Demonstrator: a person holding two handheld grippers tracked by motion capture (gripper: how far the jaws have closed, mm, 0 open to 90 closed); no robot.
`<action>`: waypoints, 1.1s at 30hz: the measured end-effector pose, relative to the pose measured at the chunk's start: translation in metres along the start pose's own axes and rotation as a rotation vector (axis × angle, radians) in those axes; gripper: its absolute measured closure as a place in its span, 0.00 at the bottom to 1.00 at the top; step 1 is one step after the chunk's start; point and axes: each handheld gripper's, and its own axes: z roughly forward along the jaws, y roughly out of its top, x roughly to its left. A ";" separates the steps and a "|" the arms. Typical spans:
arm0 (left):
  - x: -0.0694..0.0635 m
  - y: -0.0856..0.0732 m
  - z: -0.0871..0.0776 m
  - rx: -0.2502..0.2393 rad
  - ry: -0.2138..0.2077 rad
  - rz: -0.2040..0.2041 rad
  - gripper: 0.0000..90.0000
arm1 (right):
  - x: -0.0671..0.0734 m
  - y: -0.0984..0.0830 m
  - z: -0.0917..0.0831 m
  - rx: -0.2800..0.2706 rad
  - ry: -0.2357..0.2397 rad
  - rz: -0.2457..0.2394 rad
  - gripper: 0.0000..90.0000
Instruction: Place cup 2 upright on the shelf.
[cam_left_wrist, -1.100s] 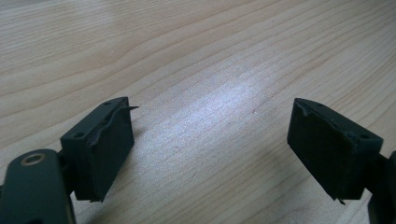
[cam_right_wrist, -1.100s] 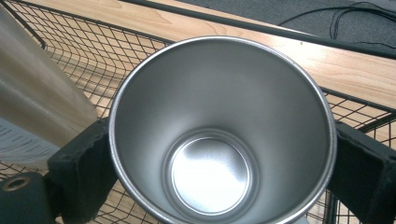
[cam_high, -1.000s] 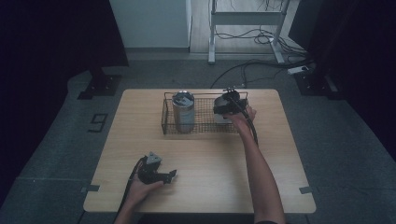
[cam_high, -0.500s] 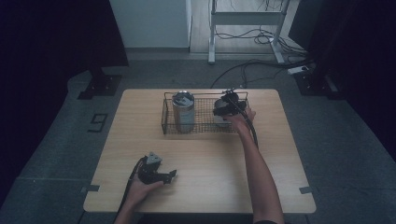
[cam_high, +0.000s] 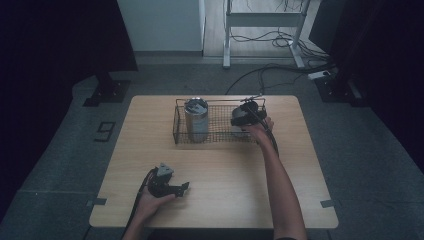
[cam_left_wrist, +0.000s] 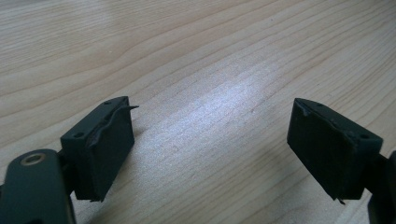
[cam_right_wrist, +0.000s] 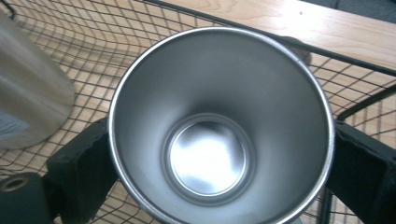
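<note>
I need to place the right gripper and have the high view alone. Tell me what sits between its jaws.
Observer: A steel cup, upright and empty, one jaw on each side of its wall.
Operator: Say where the cup stands.
Observer: Inside the wire basket, on its mesh floor, apart from the second steel cup.
Operator: Report on the left gripper's jaws.
Observer: The left gripper is wide open over bare table, nothing between the jaws.

One readable mark: a dark numeral "9" flat on the grey floor, just left of the wooden table; nothing legible anywhere else
</note>
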 end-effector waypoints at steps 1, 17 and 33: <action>0.000 0.000 0.000 0.000 0.000 0.000 0.16 | 0.001 0.000 -0.001 -0.005 -0.005 -0.008 0.03; 0.001 0.000 -0.001 0.002 0.003 -0.002 0.16 | -0.004 -0.004 -0.035 -0.162 0.039 0.045 0.01; 0.001 -0.001 -0.001 0.001 0.013 0.001 0.16 | -0.008 -0.039 -0.066 -0.189 0.058 0.033 0.04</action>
